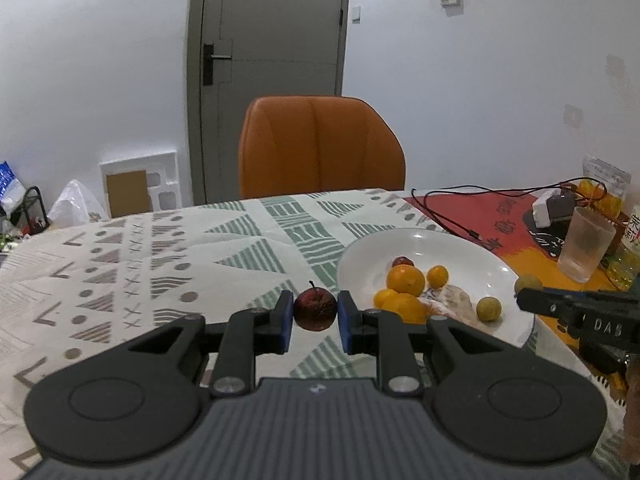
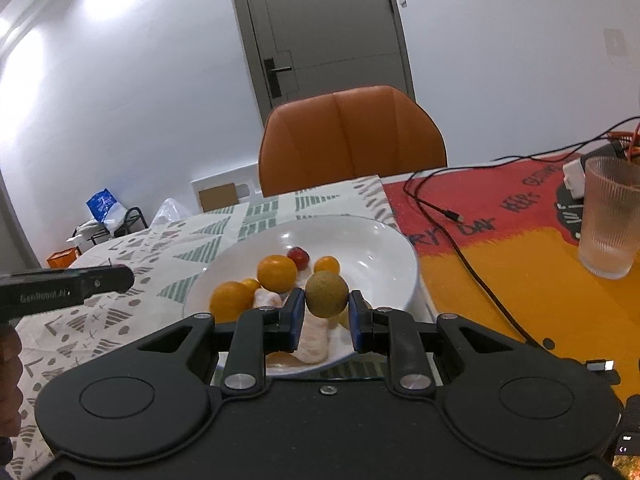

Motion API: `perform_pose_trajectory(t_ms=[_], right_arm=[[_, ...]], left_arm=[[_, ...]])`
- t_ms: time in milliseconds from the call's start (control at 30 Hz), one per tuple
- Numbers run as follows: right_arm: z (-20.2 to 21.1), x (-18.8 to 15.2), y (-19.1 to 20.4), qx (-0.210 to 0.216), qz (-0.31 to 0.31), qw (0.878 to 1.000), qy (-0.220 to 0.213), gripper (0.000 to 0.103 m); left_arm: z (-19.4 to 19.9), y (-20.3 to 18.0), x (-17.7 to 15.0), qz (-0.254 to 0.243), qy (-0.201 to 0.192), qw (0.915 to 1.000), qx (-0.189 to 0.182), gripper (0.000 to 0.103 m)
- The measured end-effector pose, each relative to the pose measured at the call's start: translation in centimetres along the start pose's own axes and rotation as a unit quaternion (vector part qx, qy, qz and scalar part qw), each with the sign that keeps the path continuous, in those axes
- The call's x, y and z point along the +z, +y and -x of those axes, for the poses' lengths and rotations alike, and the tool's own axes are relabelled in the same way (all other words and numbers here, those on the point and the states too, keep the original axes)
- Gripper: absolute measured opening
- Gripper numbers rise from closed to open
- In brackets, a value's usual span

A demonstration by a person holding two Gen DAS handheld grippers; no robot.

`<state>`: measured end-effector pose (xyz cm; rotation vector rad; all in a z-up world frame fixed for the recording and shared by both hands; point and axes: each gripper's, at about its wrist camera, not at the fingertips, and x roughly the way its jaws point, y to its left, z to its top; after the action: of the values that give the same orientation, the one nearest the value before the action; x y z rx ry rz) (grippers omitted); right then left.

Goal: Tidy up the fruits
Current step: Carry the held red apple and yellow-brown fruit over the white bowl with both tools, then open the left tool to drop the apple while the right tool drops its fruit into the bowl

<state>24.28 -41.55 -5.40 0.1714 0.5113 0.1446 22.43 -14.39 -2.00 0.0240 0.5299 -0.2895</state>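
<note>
My left tool (image 1: 314,312) pinches a small red apple (image 1: 315,309); my right tool (image 2: 326,312) squeezes a round green fruit (image 2: 326,294) over the white bowl (image 2: 384,236). Both are round, so I think they could slip and roll off the tabletop (image 1: 160,264).

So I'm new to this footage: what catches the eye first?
Each gripper holds a fruit: the left gripper a dark red apple, the right gripper a round green-brown fruit. A white bowl of oranges sits between them, an orange chair behind the table.

The plate (image 1: 496,264) sits right of the left gripper (image 1: 315,312); oranges (image 1: 405,280) lie in it; the chair (image 1: 320,144) stands beyond.
</note>
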Motion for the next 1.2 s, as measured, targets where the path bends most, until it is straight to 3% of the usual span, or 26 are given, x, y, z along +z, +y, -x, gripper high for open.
perform_pose_trajectory(t_ms=[200,600,867,933,1067,1200], right_arm=[[-0.4,-0.8,-0.5,0.002,0.001,1.000,0.000,0.034],[0.3,-0.9,-1.0,0.012,-0.013,1.000,-0.012,0.036],[0.7,-1.1,-0.5,0.021,-0.013,1.000,-0.013,0.038],[0.8,-1.0,-0.3,0.022,-0.014,1.000,-0.014,0.042],[1.1,-0.9,0.2,0.025,-0.011,1.000,-0.016,0.047],[1.5,-0.8,0.9,0.027,-0.010,0.999,-0.016,0.049]], left_arm=[[-1.6,-0.9,0.3,-0.015,0.007,0.9999,0.001,0.022],[-3.5,-2.7,1.5,-0.038,0.004,0.9992,-0.013,0.022],[-2.3,-2.5,2.5,-0.044,-0.018,0.9988,-0.010,0.026],[-2.2,-2.1,2.4,-0.037,-0.009,0.9993,-0.004,0.030],[-1.6,-1.2,2.2,-0.028,-0.005,0.9995,0.012,0.057],[-0.5,-0.3,1.9,-0.024,-0.003,0.9994,0.025,0.065]])
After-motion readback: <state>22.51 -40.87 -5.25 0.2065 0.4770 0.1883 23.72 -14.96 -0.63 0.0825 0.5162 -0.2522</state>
